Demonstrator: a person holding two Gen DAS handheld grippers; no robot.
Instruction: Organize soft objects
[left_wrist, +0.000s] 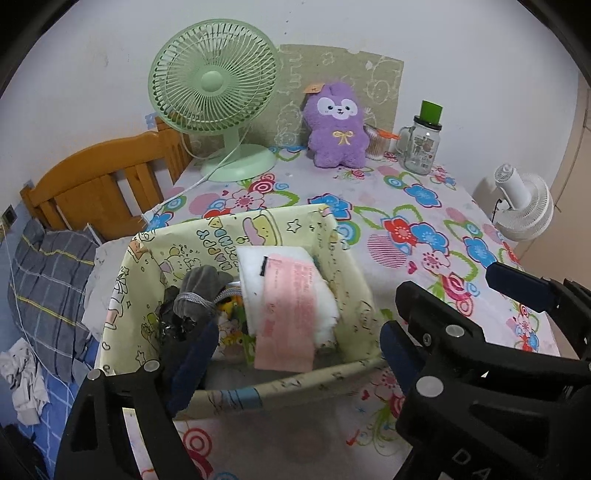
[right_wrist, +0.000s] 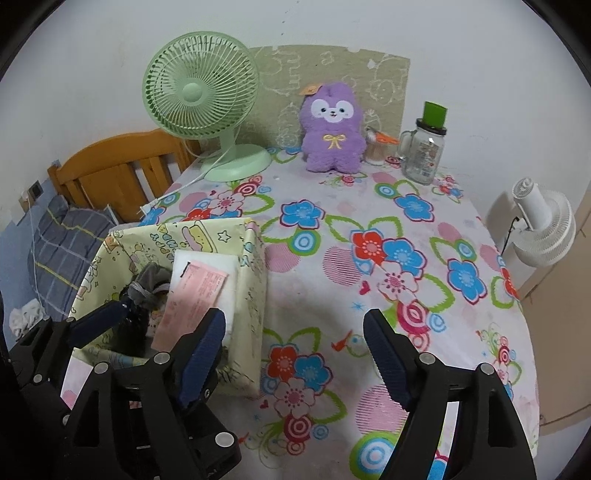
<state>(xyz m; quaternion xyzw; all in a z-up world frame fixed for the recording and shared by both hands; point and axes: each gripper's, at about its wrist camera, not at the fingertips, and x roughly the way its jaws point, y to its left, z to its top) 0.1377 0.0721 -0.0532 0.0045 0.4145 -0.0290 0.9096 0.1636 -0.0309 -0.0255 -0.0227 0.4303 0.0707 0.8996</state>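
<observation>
Purple plush toy (right_wrist: 331, 134) upright at table (right_wrist: 461, 295) back edge | yellow box (left_wrist: 354, 288) at left edge, holding white pack (left_wrist: 284, 291) | left gripper (left_wrist: 295, 354) spread wide over box | right gripper (right_wrist: 295, 354) spread wide, grasping nothing

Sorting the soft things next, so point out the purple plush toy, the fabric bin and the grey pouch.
purple plush toy (right_wrist: 331, 146), right wrist view, belly.
fabric bin (left_wrist: 291, 224), left wrist view, far inner wall.
grey pouch (left_wrist: 203, 291), left wrist view, bunched top.
</observation>
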